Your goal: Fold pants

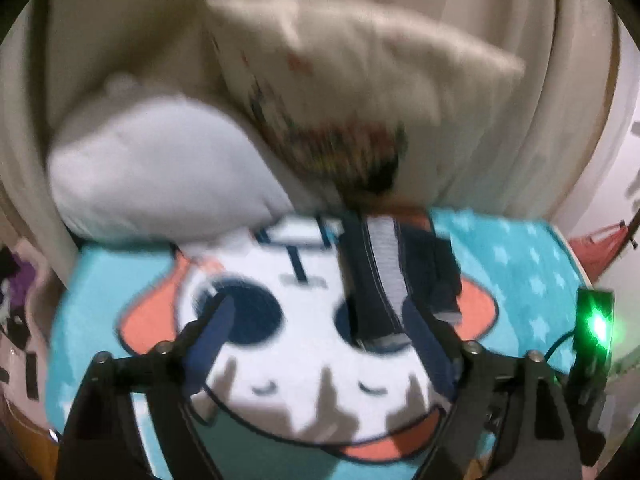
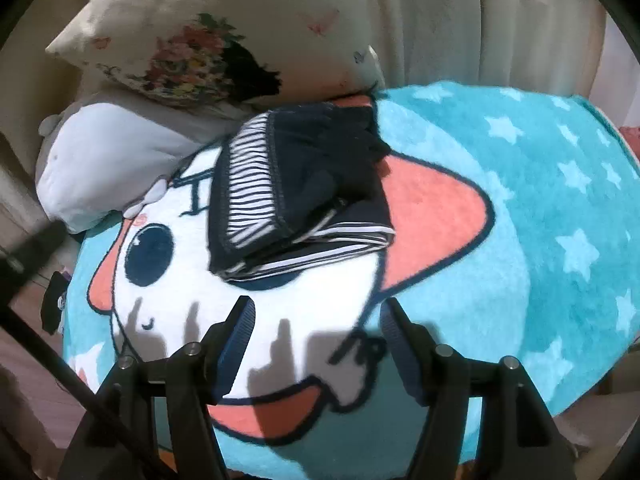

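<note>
Dark navy pants (image 2: 304, 196) with a navy-and-white striped lining lie folded into a compact bundle on a teal cartoon blanket (image 2: 500, 208). In the blurred left wrist view the pants (image 1: 392, 280) lie just ahead of the right finger. My left gripper (image 1: 320, 312) is open and holds nothing; its blue-padded fingers (image 1: 220, 320) spread wide over the blanket. My right gripper (image 2: 316, 320) is open and empty, a short way in front of the folded pants and not touching them.
A floral cream pillow (image 2: 216, 40) and a white plush cushion (image 2: 104, 160) lie behind the blanket against beige curtains (image 2: 432, 20). The same pillow (image 1: 360, 72) and cushion (image 1: 160, 168) show in the left wrist view. A green light (image 1: 598, 324) glows at right.
</note>
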The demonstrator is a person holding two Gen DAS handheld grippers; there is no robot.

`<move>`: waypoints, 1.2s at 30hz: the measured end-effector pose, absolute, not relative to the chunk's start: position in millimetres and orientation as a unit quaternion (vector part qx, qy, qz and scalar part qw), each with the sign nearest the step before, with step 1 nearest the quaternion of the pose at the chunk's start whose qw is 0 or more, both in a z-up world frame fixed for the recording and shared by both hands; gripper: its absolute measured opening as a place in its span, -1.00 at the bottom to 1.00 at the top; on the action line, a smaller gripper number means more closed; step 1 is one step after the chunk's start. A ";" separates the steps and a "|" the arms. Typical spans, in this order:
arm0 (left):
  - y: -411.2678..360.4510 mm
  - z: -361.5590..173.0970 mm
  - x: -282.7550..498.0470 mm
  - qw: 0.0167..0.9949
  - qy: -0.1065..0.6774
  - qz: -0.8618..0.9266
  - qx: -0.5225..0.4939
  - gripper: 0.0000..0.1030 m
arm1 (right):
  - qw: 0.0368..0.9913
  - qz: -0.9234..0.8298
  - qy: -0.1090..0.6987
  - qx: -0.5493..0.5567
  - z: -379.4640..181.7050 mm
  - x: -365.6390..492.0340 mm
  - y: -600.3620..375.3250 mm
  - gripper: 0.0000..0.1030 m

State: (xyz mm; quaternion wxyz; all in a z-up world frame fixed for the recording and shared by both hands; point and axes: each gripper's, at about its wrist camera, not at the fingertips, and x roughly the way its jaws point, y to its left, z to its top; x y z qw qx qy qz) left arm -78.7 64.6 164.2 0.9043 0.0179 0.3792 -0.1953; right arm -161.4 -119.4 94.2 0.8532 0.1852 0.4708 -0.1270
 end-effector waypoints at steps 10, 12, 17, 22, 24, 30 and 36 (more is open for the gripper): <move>89.8 218.7 -87.4 0.951 0.264 -0.162 0.007 1.00 | 0.873 -0.137 0.442 0.153 121.2 -168.1 -89.1 0.42; 88.2 217.1 -81.2 0.942 0.290 -0.167 0.017 1.00 | 0.875 -0.138 0.440 0.149 123.1 -170.1 -85.3 0.42; 86.4 194.9 -78.4 0.920 0.352 -0.173 0.014 1.00 | 0.874 -0.143 0.440 0.146 123.0 -176.5 -82.1 0.45; 85.6 183.7 -93.3 0.918 0.355 -0.172 0.026 1.00 | 0.866 -0.143 0.455 0.149 115.4 -177.4 -81.0 0.46; 86.5 181.6 -97.0 0.919 0.353 -0.174 0.028 1.00 | 0.864 -0.137 0.462 0.144 112.9 -174.3 -77.0 0.46; 88.2 178.9 -93.4 0.911 0.369 -0.184 0.018 1.00 | 0.866 -0.119 0.468 0.128 110.8 -168.5 -67.0 0.47; 79.2 160.5 -86.6 0.890 0.413 -0.189 0.032 1.00 | 0.857 -0.136 0.476 0.141 104.7 -169.6 -79.0 0.48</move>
